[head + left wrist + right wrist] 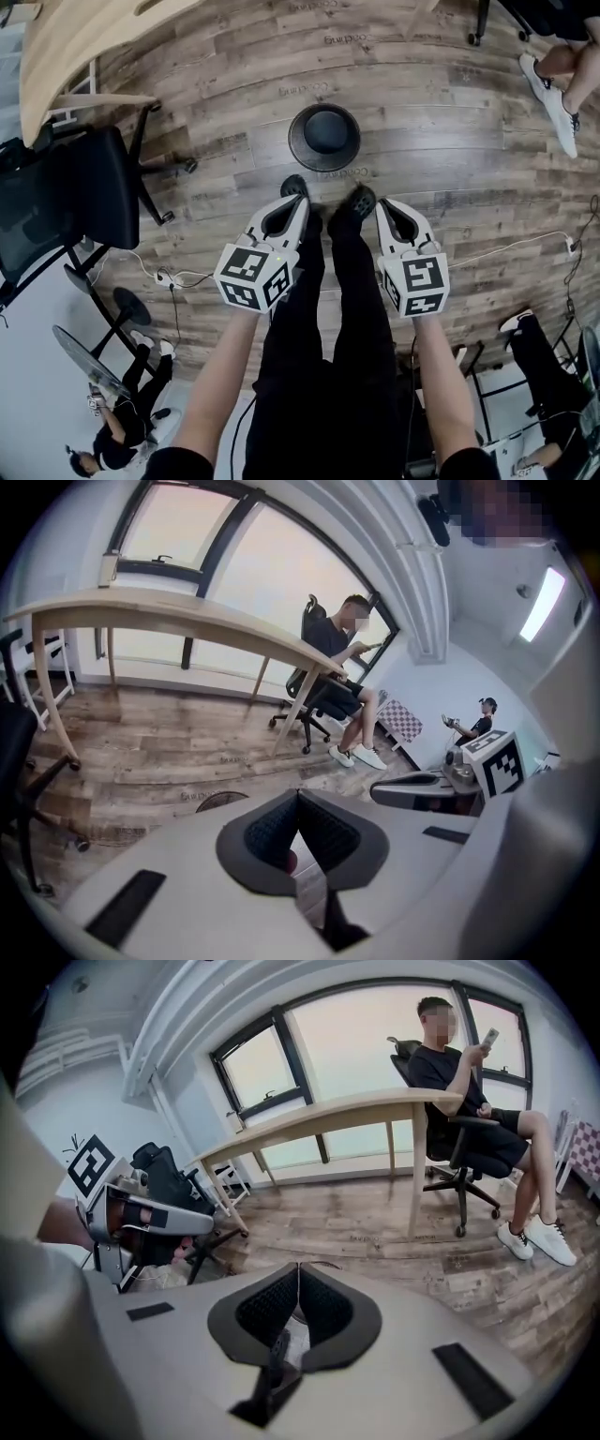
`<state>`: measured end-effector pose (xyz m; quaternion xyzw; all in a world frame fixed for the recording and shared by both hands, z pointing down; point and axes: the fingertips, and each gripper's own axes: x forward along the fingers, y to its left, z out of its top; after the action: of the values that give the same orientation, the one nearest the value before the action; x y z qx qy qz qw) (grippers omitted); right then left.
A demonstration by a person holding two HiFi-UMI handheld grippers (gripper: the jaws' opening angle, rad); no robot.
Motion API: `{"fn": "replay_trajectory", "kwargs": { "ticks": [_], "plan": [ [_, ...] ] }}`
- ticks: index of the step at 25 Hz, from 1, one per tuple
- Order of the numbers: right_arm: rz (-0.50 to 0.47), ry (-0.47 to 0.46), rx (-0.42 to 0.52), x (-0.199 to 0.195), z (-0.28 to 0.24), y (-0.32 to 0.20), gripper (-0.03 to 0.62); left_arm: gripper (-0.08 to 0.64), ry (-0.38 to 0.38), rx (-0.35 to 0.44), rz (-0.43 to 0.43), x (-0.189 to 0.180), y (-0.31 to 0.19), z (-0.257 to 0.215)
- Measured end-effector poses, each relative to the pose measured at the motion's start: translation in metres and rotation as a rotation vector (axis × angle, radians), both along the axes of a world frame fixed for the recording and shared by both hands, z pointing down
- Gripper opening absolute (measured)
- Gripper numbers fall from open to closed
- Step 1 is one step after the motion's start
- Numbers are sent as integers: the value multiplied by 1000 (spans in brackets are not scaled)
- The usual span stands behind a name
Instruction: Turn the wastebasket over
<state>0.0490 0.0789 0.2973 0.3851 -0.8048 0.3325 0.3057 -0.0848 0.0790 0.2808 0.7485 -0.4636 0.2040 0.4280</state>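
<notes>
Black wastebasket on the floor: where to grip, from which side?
I'd grip the wastebasket by its round outer rim, left claw on its left edge, right claw on its right, coming down from above. It stands end-on on the floor with nothing against its sides, and the rim looks the only thin part. Both claws are shut; open them first.

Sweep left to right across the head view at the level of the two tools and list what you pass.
black office chair → left tool → the person's black trouser legs → right tool → white cable on the floor
</notes>
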Motion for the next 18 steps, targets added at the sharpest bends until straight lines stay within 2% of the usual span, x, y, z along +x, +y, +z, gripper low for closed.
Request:
{"fn": "replay_trajectory", "kwargs": {
  "ticks": [5,10,14,18],
  "plan": [
    [-13,37,-31,-3,60,3,34,15,-2,-62,22,-12,10,69],
    [-23,-29,-35,-12,106,-1,34,15,-19,-104,28,-26,6,128],
    [-4,-27,-51,-14,140,-5,34,15,-1,-128,110,-26,1,166],
    [23,-38,-71,-18,172,-10,34,17,-16,-125,167,-32,-9,198]
  ]
}}
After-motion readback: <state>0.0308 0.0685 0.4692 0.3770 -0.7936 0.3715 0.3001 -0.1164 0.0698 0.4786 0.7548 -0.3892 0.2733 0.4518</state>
